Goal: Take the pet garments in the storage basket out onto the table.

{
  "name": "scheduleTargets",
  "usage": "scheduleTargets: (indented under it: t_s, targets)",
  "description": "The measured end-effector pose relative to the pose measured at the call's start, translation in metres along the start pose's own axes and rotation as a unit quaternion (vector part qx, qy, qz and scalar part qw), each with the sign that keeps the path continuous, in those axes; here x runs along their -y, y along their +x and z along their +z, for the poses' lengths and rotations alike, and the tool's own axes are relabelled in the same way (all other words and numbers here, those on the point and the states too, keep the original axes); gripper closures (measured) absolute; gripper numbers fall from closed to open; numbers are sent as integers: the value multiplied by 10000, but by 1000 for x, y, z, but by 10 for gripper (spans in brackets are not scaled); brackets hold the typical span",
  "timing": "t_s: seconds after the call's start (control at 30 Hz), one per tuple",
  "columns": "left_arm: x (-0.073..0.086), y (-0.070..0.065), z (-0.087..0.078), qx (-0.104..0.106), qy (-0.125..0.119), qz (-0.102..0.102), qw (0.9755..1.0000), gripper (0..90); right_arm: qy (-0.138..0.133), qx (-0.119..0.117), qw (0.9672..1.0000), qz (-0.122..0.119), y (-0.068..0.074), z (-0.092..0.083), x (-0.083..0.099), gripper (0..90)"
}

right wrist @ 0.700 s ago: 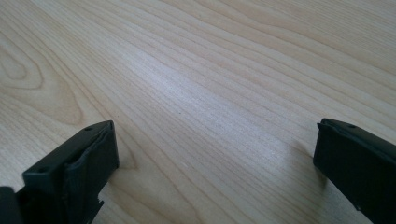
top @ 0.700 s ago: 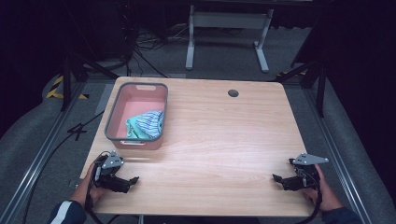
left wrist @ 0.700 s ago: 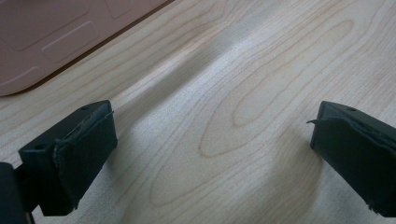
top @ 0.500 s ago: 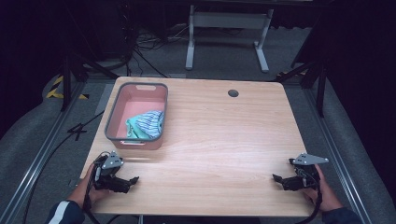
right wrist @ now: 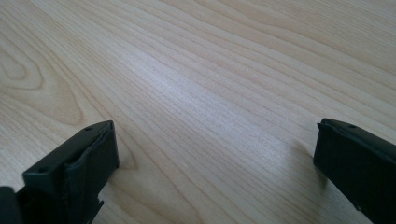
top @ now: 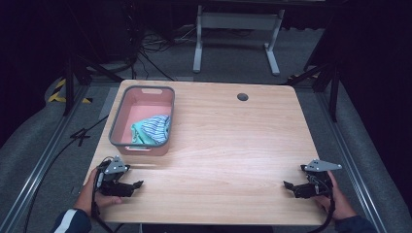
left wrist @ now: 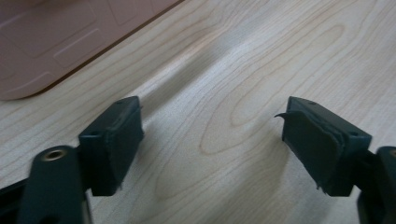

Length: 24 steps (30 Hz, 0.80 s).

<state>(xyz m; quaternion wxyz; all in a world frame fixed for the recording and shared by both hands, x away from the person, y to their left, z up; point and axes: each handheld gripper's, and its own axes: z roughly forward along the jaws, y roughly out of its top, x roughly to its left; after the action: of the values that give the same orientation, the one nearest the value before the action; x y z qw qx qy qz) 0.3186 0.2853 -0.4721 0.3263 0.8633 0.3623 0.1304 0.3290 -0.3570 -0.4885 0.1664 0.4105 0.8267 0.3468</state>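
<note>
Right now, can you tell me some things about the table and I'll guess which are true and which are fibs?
1. The pink basket has stripy cloth inside it. True.
2. The left tool is squeezing the cloth. False: its jaws are open over bare table, apart from the basket.
3. The right tool is open with nothing in it. True.
4. The basket sits in the middle of the table. False: it sits at the far left side.
5. A small dark hole is in the tabletop near the far edge. True.
</note>
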Motion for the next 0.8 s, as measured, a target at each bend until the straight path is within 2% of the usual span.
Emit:
scheduleTargets:
  t_s: [0.03, 0.1, 0.37, 0.63, 0.77, 0.8]
  targets:
    - [-1, 0, -2, -33, -19, -21, 10000, 151, -1, 0, 10000, 1, 0, 0, 0, 4]
    - [-2, 1, -4, -31, -39, 1, 10000, 191, 0, -1, 10000, 2, 0, 0, 0, 4]
    - [-11, 3, -19, -129, -187, 19, 9997, 187, 3, 3, 10000, -2, 0, 0, 0, 4]
    - [-30, 6, -43, -289, -340, 38, 9990, 178, 2, 8, 10000, -1, 0, 0, 0, 4]
    - [-40, 8, -51, -283, -453, 120, 9985, 164, -10, 19, 10000, -1, 0, 0, 0, 4]
    - [-45, 9, -55, -237, -553, 132, 9981, 164, -13, 19, 10000, 0, 0, 0, 0, 4]
